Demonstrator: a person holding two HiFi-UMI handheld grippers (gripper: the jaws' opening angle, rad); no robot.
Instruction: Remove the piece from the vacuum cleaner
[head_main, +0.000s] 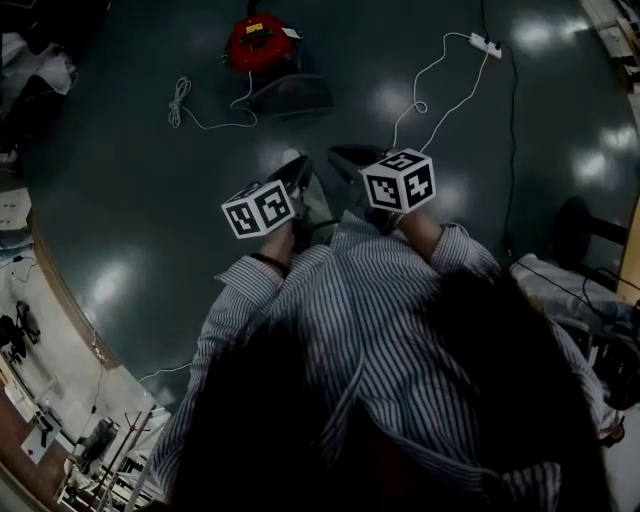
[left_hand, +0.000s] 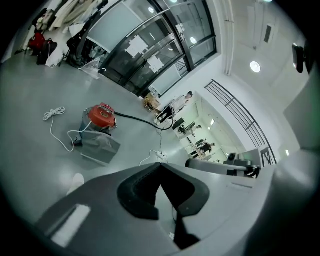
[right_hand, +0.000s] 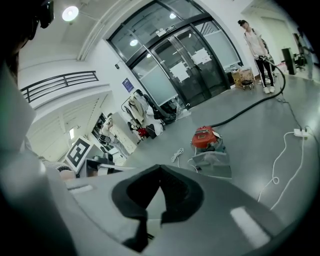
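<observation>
A red vacuum cleaner (head_main: 258, 42) stands on the floor far ahead of me, with a dark grey piece (head_main: 292, 95) lying against its near side. Both gripper views show the vacuum cleaner (left_hand: 101, 115) (right_hand: 205, 136) and the grey piece (left_hand: 100, 146) (right_hand: 213, 164) well beyond the jaws. My left gripper (head_main: 298, 168) is held close to my body, shut and empty; its jaws meet in the left gripper view (left_hand: 160, 166). Beside it my right gripper (head_main: 347, 156) is also shut with nothing in it (right_hand: 159, 167).
A coiled white cord (head_main: 180, 100) lies left of the vacuum cleaner. A white power strip (head_main: 485, 44) with its lead lies at the right. A black hose (right_hand: 250, 107) runs off across the floor toward a standing person (right_hand: 257, 45). Desks (head_main: 30, 330) edge the left.
</observation>
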